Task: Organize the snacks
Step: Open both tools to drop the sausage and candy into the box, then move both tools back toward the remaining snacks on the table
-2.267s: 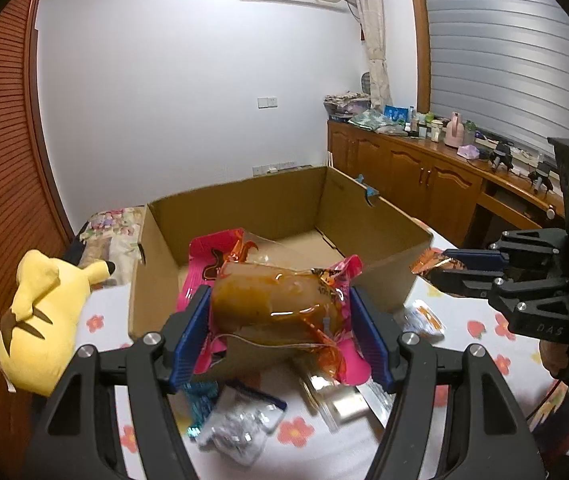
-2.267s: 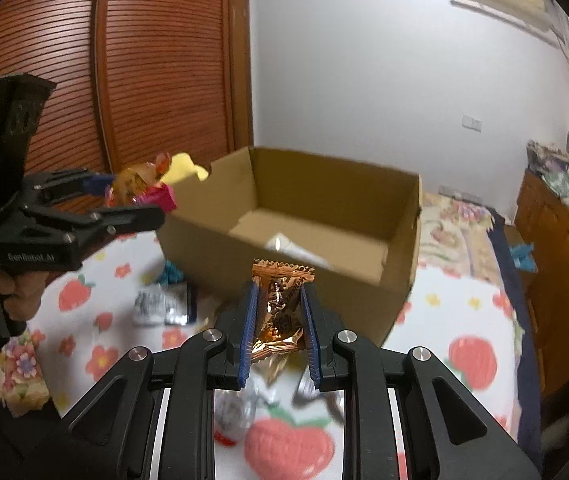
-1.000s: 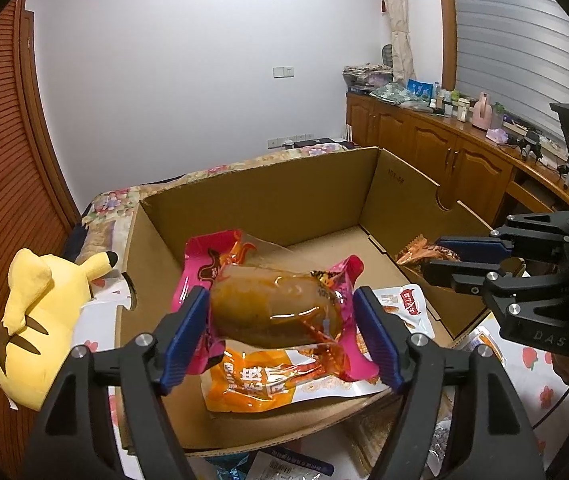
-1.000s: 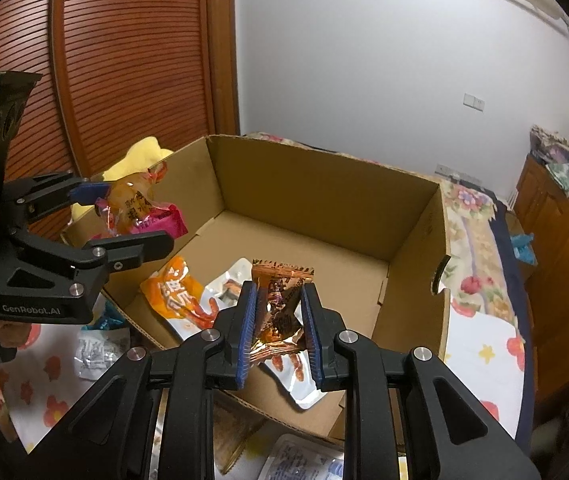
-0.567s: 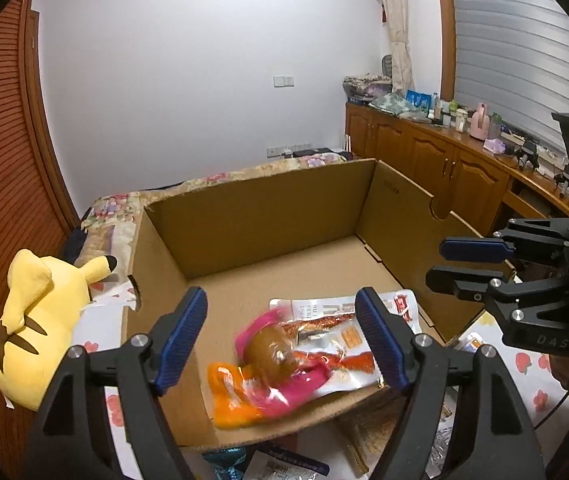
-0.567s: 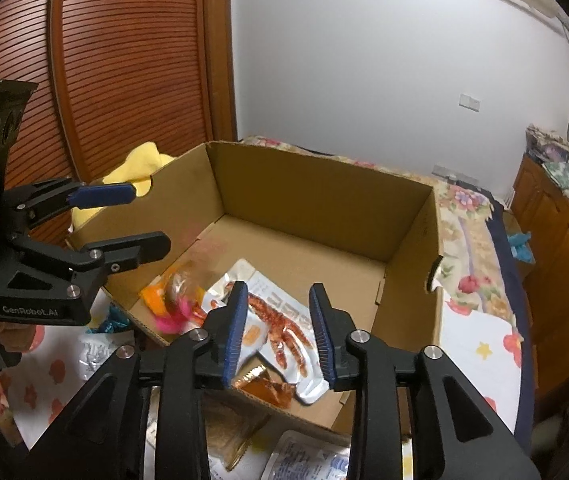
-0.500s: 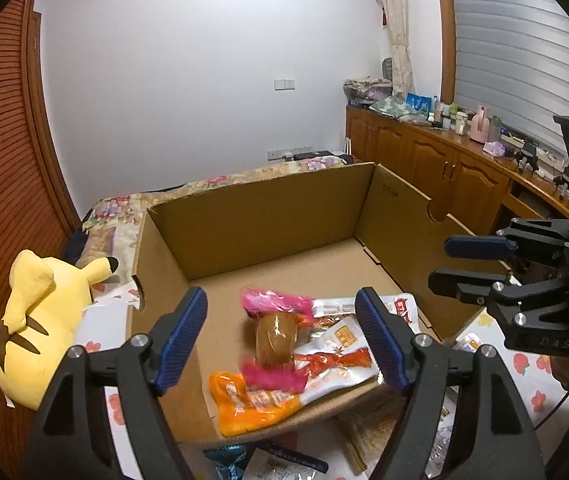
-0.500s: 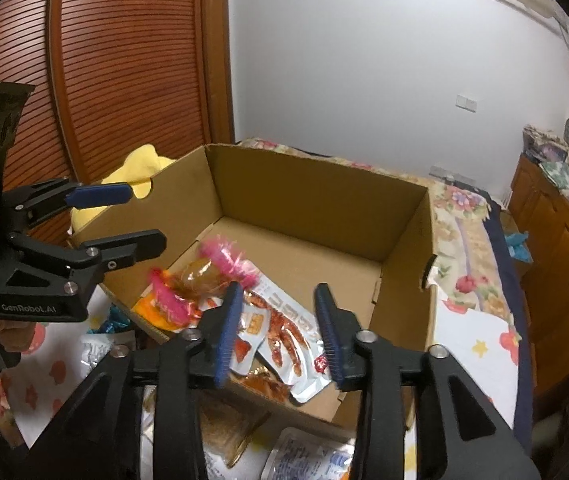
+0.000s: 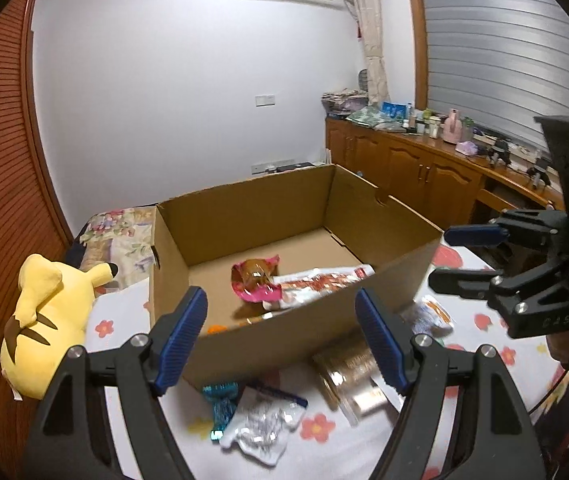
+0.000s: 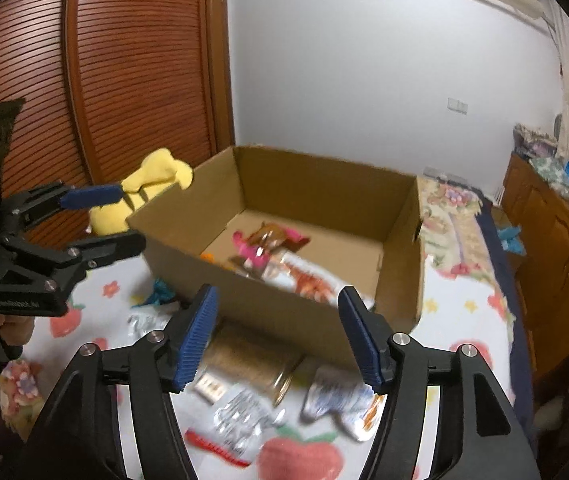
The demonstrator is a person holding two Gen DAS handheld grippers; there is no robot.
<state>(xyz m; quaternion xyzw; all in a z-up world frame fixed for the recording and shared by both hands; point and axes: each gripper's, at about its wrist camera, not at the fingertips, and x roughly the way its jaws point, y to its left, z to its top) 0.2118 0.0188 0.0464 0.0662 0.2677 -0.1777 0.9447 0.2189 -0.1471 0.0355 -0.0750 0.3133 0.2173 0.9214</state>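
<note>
The cardboard box (image 9: pixel 296 332) stands open on a cloth (image 9: pixel 336 440) printed with flowers and strawberries, and the snacks already in it lie toward its near wall: a pink-wrapped brown snack (image 9: pixel 256 280) sits on top, tilted, touching a flat white packet with red print (image 9: pixel 324 282), and a bit of an orange packet (image 9: pixel 216 328) shows just over the near rim. In the right wrist view the same pile is blurred, with the pink snack (image 10: pixel 260 246) beside the white packet (image 10: pixel 308 280). Outside the box, just in front of its near wall, more snacks wait on the cloth: a gold-coloured cylindrical tin (image 9: pixel 350 376) lying on its side, a silvery foil packet (image 9: pixel 262 420), a small teal wrapper (image 9: pixel 220 400) beside it, and another light packet with orange print (image 9: pixel 430 314) near the box's right corner. A yellow plush toy (image 9: pixel 44 320) lies left of the box, close to a brown slatted door (image 9: pixel 0 184); wooden cabinets (image 9: pixel 416 176) run along the far right. The left gripper (image 9: pixel 282 334) has its fingers spread wide with nothing between them, held in front of the box's near wall. The right gripper (image 10: pixel 280 334) has its fingers apart too, having just been opening, and they hold nothing; the tin (image 10: pixel 248 360) lies on the cloth beyond them. Each gripper shows in the other's view, off to the side of the box.
</note>
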